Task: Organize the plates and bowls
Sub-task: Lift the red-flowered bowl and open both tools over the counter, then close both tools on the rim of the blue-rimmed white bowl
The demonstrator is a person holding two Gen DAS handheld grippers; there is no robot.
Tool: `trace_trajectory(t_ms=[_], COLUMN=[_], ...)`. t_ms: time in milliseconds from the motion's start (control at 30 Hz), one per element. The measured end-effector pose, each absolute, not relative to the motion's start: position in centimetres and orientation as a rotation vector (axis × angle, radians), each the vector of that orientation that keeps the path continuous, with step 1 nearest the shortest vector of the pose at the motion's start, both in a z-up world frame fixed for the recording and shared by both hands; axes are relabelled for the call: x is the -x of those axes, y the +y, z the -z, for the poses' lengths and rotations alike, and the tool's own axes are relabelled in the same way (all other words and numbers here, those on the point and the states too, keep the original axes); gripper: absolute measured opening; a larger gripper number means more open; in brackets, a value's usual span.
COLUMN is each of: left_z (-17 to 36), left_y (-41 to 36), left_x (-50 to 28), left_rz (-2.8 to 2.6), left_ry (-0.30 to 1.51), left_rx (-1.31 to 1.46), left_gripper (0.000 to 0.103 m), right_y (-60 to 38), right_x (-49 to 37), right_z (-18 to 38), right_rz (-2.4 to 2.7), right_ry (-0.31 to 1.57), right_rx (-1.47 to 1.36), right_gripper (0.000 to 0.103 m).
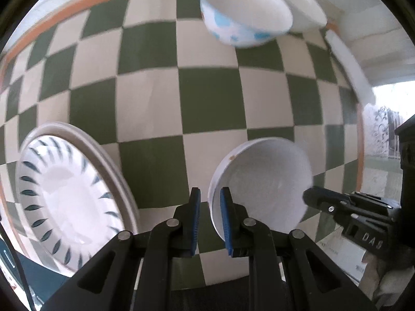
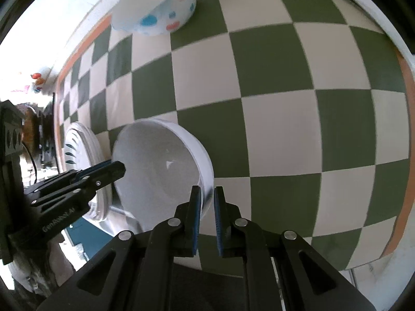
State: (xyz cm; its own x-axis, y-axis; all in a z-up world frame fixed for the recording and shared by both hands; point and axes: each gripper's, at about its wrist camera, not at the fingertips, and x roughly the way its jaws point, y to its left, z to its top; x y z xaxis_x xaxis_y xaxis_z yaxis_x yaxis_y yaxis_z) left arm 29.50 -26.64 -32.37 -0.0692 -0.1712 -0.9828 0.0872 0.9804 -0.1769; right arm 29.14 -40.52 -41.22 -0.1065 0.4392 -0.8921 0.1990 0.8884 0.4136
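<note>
A white bowl [image 1: 262,181] is held between both grippers, above the green-and-cream checked cloth [image 1: 181,98]. My left gripper [image 1: 209,194] is shut on its left rim. My right gripper [image 2: 207,193] is shut on its right rim; the bowl also shows in the right wrist view [image 2: 158,163]. A stack of white plates with dark leaf marks [image 1: 64,197] lies at the left, also in the right wrist view [image 2: 80,153]. A white bowl with blue and pink spots [image 1: 243,13] stands at the far side, with a plain white bowl [image 1: 303,7] beside it.
The cloth has an orange border [image 1: 77,2] along its far edge and its right edge [image 2: 404,77]. The spotted bowl [image 2: 158,7] shows in the right wrist view at the top left. A white bar [image 1: 350,62] lies along the cloth's right side.
</note>
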Motion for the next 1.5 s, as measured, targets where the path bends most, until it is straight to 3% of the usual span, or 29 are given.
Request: trace_trajectory(t_ms=[100, 233, 433, 733, 833, 933, 967, 1033, 1500], left_z=[30.2, 28.7, 29.5, 33.4, 34.2, 34.8, 35.0, 35.0, 33.4], left_y=[-26.4, -25.9, -25.2, -25.5, -26.6, -27.5, -27.7, -28.1, -30.6], left_x=[-30.2, -33.3, -40.5, -48.0, -48.8, -49.2, -49.3, -49.1, -47.0], left_rz=[0.198, 0.188, 0.129, 0.140, 0.150, 0.160, 0.165, 0.164, 0.181], left_ry=[1.580, 1.539, 1.507, 1.599, 1.605, 1.606, 1.606, 1.604, 1.567], left_rx=[0.089, 0.153, 0.191, 0.254, 0.224, 0.195, 0.192, 0.181, 0.100], left_gripper=[0.020, 0.025, 0.025, 0.025, 0.024, 0.021, 0.016, 0.013, 0.013], right_y=[-41.8, -43.2, -43.4, -43.5, -43.8, -43.8, -43.8, -43.6, -42.5], right_x=[-29.8, -32.9, -39.1, -47.6, -48.7, -49.8, -50.1, -50.2, -49.2], right_z=[39.2, 36.3, 35.8, 40.3, 41.7, 42.9, 43.2, 43.5, 42.2], right_rz=[-0.215, -0.214, -0.189, -0.135, -0.131, -0.137, -0.134, -0.142, -0.133], right_ry=[1.646, 1.549, 1.481, 1.496, 1.507, 1.525, 1.530, 1.530, 1.525], right_rx=[-0.519, -0.559, -0.546, -0.562, -0.593, -0.607, -0.606, -0.618, -0.526], right_gripper=[0.016, 0.042, 0.043, 0.043, 0.038, 0.022, 0.016, 0.011, 0.009])
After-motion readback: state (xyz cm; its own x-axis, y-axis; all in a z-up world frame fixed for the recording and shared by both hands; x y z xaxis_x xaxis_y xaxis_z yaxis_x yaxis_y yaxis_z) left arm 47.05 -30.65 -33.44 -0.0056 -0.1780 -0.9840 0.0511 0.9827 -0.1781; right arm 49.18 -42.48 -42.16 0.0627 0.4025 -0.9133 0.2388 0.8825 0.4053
